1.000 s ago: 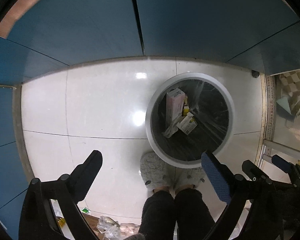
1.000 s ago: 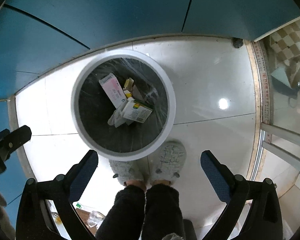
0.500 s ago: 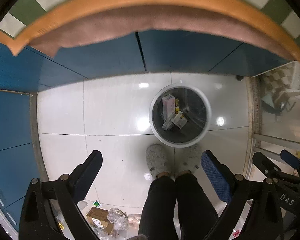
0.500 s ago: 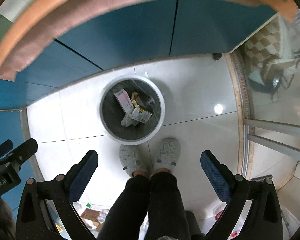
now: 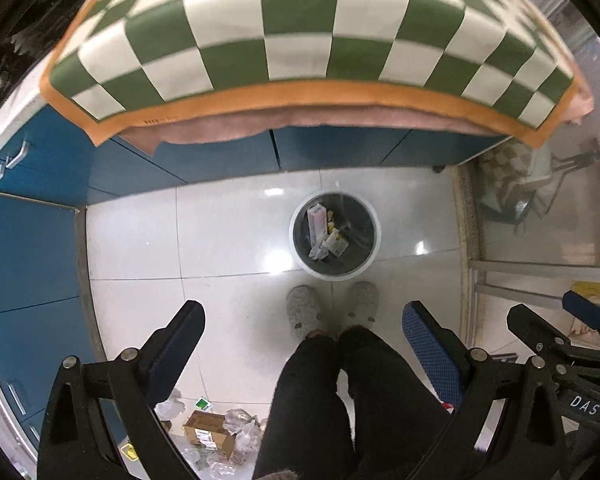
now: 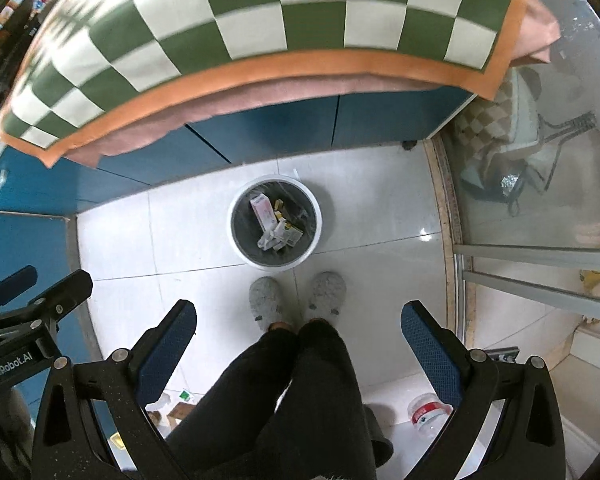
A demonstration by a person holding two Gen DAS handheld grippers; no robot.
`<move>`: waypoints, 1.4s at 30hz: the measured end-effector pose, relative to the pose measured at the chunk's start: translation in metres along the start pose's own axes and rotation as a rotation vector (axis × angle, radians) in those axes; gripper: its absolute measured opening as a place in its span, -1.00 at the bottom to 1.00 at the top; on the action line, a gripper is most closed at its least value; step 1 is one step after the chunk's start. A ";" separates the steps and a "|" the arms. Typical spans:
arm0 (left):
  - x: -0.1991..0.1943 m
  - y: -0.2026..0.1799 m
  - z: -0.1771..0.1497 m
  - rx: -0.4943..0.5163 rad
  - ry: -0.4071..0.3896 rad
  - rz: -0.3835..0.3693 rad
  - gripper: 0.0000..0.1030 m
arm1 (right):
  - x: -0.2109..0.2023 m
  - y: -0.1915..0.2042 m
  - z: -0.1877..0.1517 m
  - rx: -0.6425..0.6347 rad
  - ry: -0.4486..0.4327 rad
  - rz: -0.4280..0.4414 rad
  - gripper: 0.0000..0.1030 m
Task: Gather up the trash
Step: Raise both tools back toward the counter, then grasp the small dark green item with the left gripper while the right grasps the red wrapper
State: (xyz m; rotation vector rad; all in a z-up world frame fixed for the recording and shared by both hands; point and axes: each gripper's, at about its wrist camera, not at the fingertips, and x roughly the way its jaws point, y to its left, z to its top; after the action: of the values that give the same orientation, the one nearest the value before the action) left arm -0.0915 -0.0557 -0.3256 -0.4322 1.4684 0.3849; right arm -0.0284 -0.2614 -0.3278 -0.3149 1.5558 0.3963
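Checkered tablecloth [image 5: 300, 24] overhangs blue cabinets [image 5: 180, 160] above white tiled floor [image 5: 132, 240].

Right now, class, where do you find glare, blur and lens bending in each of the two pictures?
Left wrist view: lamp glare on the floor tiles, the checked cloth bows upward, blurred at its far corners. Right wrist view: glare on the floor right of the bin, cloth curved and smeared at top left.

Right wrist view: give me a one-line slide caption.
Open right gripper hangs high over a lined trash bin of discarded boxes, slippers beside it.
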 end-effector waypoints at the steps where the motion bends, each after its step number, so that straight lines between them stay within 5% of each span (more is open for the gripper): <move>1: -0.009 0.001 0.002 -0.002 -0.016 0.000 0.96 | -0.011 0.001 -0.001 0.006 -0.008 0.012 1.00; 6: -0.052 0.003 0.027 -0.016 -0.119 -0.008 0.96 | -0.056 0.000 0.012 0.067 -0.066 0.088 1.00; 12: -0.092 -0.006 0.102 0.010 -0.280 0.037 1.00 | -0.102 -0.012 0.077 0.116 -0.185 0.150 1.00; 22: -0.083 -0.045 0.276 -0.064 -0.318 0.024 0.94 | -0.113 -0.055 0.268 0.125 -0.261 0.192 1.00; 25: -0.060 -0.062 0.329 -0.050 -0.275 -0.002 0.56 | -0.104 -0.063 0.334 0.094 -0.276 0.190 0.99; 30: -0.004 -0.085 0.389 -0.020 -0.139 -0.039 -0.05 | -0.074 -0.072 0.426 0.049 -0.238 0.188 0.50; 32: 0.012 -0.087 0.399 -0.029 -0.098 -0.046 -0.60 | -0.060 -0.073 0.449 0.032 -0.222 0.212 0.41; 36: 0.014 -0.086 0.401 -0.023 -0.125 -0.046 -0.74 | -0.029 -0.064 0.482 -0.021 -0.160 0.245 0.19; 40: 0.011 -0.081 0.392 -0.066 -0.153 0.031 -0.76 | -0.002 -0.050 0.490 -0.070 -0.117 0.234 -0.12; 42: 0.008 -0.076 0.386 -0.088 -0.169 0.074 -0.76 | 0.000 -0.039 0.488 -0.131 -0.130 0.189 -0.79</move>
State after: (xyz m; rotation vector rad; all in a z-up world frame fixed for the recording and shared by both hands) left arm 0.2804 0.0723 -0.3098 -0.4057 1.3096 0.5340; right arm 0.4276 -0.0828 -0.3312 -0.2383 1.4394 0.6556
